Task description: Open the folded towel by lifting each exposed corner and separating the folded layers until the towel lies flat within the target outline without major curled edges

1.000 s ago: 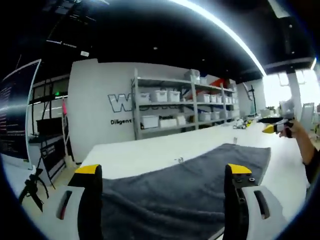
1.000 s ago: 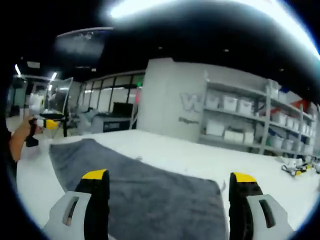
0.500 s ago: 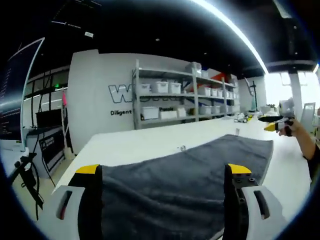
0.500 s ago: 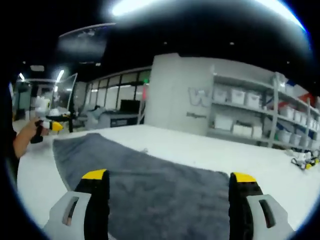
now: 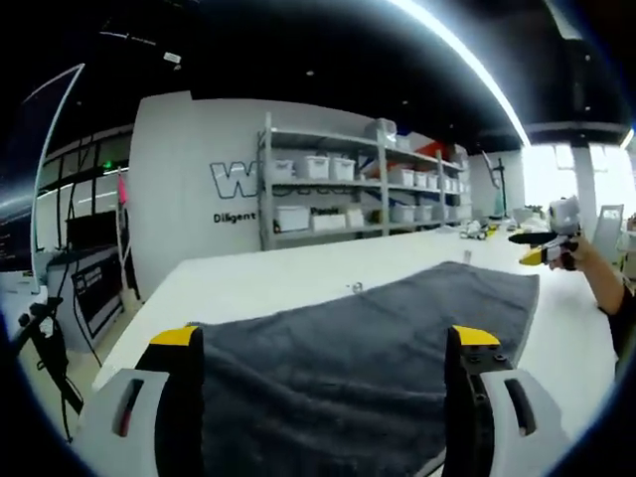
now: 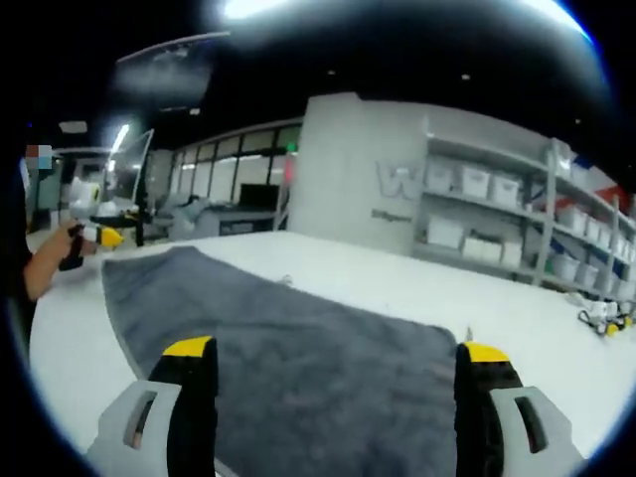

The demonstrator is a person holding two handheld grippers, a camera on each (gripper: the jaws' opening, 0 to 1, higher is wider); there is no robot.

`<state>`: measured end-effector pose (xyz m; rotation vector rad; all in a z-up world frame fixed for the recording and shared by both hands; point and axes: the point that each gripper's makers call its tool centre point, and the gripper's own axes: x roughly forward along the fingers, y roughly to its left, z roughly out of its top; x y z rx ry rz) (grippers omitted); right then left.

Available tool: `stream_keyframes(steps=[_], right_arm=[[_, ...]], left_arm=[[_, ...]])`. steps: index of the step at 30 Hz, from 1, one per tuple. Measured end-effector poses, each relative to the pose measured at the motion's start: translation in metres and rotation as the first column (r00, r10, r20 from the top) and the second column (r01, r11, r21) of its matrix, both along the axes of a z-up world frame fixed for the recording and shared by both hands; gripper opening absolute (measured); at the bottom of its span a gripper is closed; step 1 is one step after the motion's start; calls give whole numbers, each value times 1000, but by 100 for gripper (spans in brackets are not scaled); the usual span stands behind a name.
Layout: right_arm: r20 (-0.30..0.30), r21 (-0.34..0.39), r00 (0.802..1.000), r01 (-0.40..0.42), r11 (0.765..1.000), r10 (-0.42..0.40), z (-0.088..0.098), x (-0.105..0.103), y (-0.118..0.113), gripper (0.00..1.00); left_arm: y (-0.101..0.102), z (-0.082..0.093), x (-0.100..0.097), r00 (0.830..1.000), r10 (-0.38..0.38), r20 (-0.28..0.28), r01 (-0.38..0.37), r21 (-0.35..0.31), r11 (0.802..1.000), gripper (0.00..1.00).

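A dark grey towel (image 5: 378, 328) lies spread out on the white table (image 5: 248, 288), its surface slightly rippled. My left gripper (image 5: 326, 343) is open, its yellow-tipped jaws standing wide apart above the towel's near edge. In the right gripper view the same towel (image 6: 308, 348) stretches away to the left, and my right gripper (image 6: 336, 350) hovers open over its near part. The right gripper (image 5: 542, 248) also appears at the far right of the left gripper view, held by a hand past the towel's end. The left gripper (image 6: 107, 237) shows at the far left of the right gripper view.
A small metal object (image 5: 355, 288) lies on the table just beyond the towel's far edge. Grey shelves (image 5: 338, 199) with white bins stand against the back wall. Small tools (image 6: 604, 313) lie at the table's far end. A black stand (image 5: 45, 348) is off the table's left side.
Both views have shifted a little, and the towel takes up more of each picture. The towel itself has not visibly moved. Both grippers stay open.
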<state>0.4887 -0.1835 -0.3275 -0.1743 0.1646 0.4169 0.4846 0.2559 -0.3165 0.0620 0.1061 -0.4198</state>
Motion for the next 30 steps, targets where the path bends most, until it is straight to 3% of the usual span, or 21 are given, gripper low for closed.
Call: stream_keyframes(steps=[7,12,17,30], right_arm=[[-4,19,1000,-4,1000,5,0,-1,1,100],[-11,21,1000,1,1000,-1,-1,-1,1,100],[-34,0,999,-1,1000,1,-9,-1,3,100],[-17,32,1000,23,999,-23,-2,-4,-1,100]], left_arm=[[8,5,4,998,49,27,-48,-19,999,100],[2,8,3,999,33,38,-32,-29,999,100],[10,5,6,997,67,26,-67,-20,998,100],[11,2,6,998,61,9,-61,-25,998,100]])
